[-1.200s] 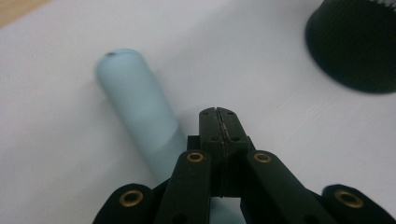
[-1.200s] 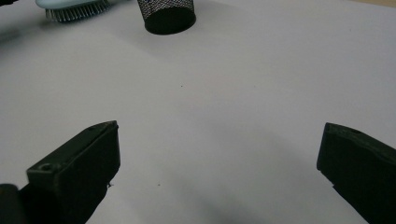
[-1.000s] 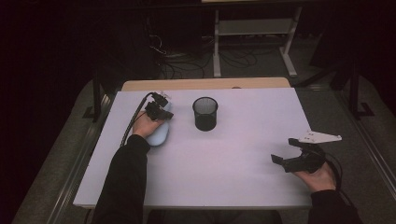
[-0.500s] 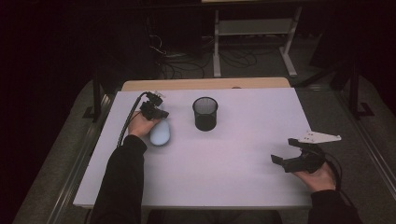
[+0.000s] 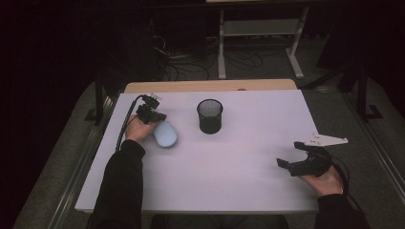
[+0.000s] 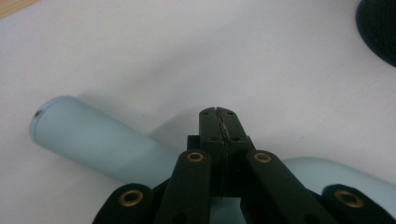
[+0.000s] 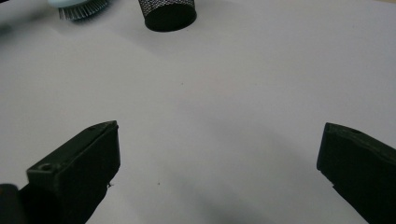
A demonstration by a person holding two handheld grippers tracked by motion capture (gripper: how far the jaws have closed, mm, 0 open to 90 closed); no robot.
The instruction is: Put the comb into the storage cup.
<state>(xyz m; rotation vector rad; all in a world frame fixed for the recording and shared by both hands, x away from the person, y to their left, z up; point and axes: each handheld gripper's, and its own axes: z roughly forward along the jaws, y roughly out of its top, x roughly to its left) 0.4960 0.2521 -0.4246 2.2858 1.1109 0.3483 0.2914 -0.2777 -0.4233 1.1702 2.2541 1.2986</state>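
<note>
Spanning dark room: white table (image 5: pixel 229 176)

My left gripper (image 6: pixel 218 122) hides the brush's (image 6: pixel 93 140) middle. At one o'clock the cup (image 6: pixel 379 28) is cut by the frame's edge. From my right gripper (image 7: pixel 219 154), the brush at eleven o'clock is clipped, bristles blurred.

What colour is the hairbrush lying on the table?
The plastic hairbrush is pale blue, with a smooth rounded handle. The left gripper view shows it best.
</note>
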